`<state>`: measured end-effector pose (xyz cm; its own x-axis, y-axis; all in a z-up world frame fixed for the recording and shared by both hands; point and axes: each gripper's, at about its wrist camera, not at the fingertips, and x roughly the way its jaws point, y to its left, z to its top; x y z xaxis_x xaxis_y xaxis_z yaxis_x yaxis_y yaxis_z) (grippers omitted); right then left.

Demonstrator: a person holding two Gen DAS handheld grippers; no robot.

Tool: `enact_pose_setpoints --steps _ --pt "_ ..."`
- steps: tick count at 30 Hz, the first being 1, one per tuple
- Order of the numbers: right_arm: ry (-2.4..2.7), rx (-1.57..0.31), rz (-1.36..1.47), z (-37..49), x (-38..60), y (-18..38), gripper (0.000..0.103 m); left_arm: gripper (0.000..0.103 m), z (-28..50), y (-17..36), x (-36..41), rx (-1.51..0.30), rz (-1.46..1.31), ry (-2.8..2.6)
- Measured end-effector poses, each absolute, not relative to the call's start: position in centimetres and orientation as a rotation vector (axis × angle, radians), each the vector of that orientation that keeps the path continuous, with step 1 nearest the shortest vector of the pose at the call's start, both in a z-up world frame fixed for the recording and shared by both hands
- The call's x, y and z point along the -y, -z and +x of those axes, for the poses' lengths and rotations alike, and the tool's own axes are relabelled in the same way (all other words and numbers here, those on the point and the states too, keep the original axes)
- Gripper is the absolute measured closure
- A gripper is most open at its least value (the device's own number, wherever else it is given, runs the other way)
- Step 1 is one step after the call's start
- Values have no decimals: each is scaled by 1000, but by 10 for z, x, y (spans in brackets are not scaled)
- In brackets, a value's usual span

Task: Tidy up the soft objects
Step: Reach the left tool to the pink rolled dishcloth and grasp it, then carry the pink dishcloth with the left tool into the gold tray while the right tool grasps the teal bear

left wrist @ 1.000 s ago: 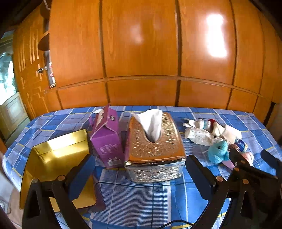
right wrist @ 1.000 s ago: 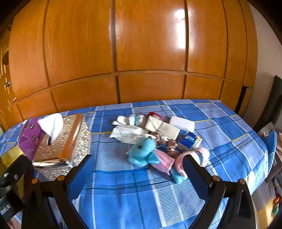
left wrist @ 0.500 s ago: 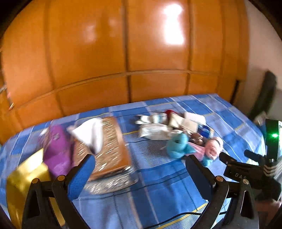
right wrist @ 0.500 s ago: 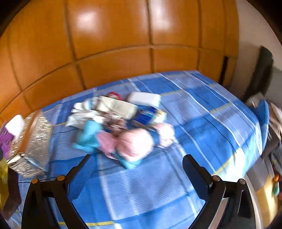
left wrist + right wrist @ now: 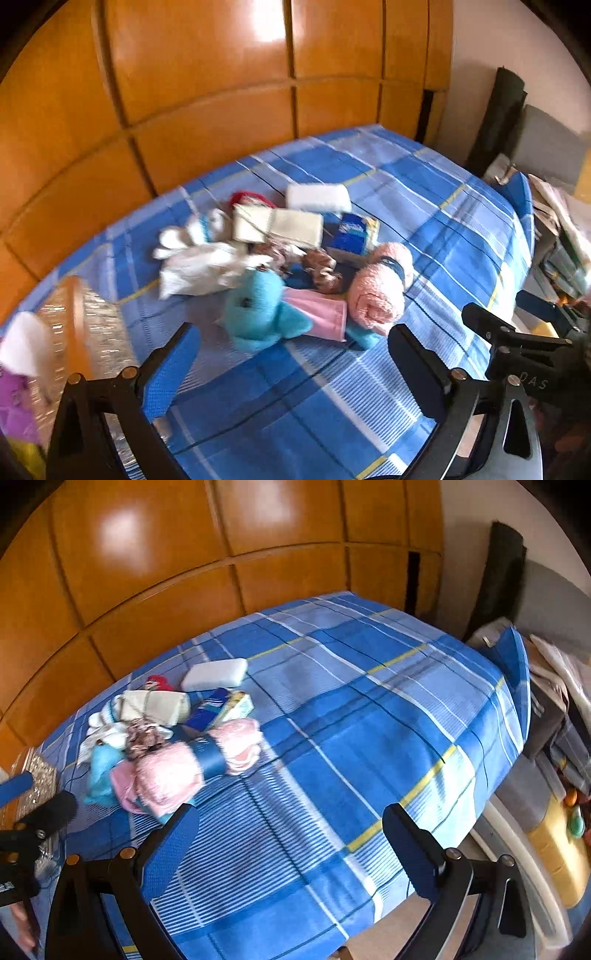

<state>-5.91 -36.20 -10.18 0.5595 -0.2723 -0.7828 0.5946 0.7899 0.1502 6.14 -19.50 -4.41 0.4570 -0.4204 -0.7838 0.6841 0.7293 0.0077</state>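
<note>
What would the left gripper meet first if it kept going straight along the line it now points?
Probably the blue plush toy, lying just ahead of the left gripper, whose jaws are closing with nothing between them. Depth is unclear, so it might touch the checked blue cloth first.

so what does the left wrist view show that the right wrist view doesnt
Only the left wrist view shows the white tissue poking out of the ornate tissue box and the purple carton at the far left edge, plus the turquoise plush toy's face.

Only the right wrist view shows the bed's right edge dropping away and the yellow container on the floor.

Both show the blue plaid bedspread, the pink towel roll, the white pouch, and both hand-held grippers: the left hand-held gripper, its jaws closing with nothing between them, and the right hand-held gripper, open and empty.
</note>
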Motion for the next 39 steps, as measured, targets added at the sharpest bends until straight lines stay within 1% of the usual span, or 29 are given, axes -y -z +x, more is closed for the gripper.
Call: enact_pose_setpoints --steps 1,3,5,6,7,9,14,19,22,23,24,25,26,28,30,32,34,36,39 --pt "534 -840 440 -59 365 104 2 8 65 46 196 -872 334 711" --pt "544 -857 464 -59 371 108 2 9 69 50 198 -900 321 733" --pt "549 -861 488 -60 375 111 2 15 72 53 204 -915 322 763" --pt "554 -862 496 -61 377 111 2 22 71 54 207 -917 330 779" --pt "560 -861 502 -62 379 111 2 27 71 56 214 -920 349 801" --pt "577 -853 523 -64 383 111 2 32 69 55 224 -915 367 832" --pt "608 -848 567 -67 395 114 2 32 50 50 269 -812 531 960" --pt "635 -879 608 -70 404 122 5 35 58 80 312 -862 691 968" --pt "646 -881 619 -72 408 124 5 35 64 91 322 -893 702 967" --pt "653 -881 616 -73 409 125 5 37 65 95 325 -901 710 967" --pt "653 -882 622 -73 410 126 5 46 66 98 328 -908 716 968" --pt "652 -884 629 -73 411 127 5 59 68 104 331 -932 723 973" --pt "652 -888 632 -73 411 128 5 60 70 108 332 -947 724 973" --pt "647 -897 632 -72 411 131 5 65 70 112 331 -953 700 981" --pt "634 -897 632 -71 409 132 6 67 71 108 325 -949 646 992" --pt "617 -907 617 -68 406 134 10 67 79 99 315 -987 538 1022" --pt "582 -917 618 -65 402 137 11 67 92 91 306 -1029 434 1038" --pt "552 -939 595 -59 395 140 11 67 104 83 300 -1040 371 1022" --pt "486 -971 554 -50 382 144 15 67 133 67 281 -1057 224 969"
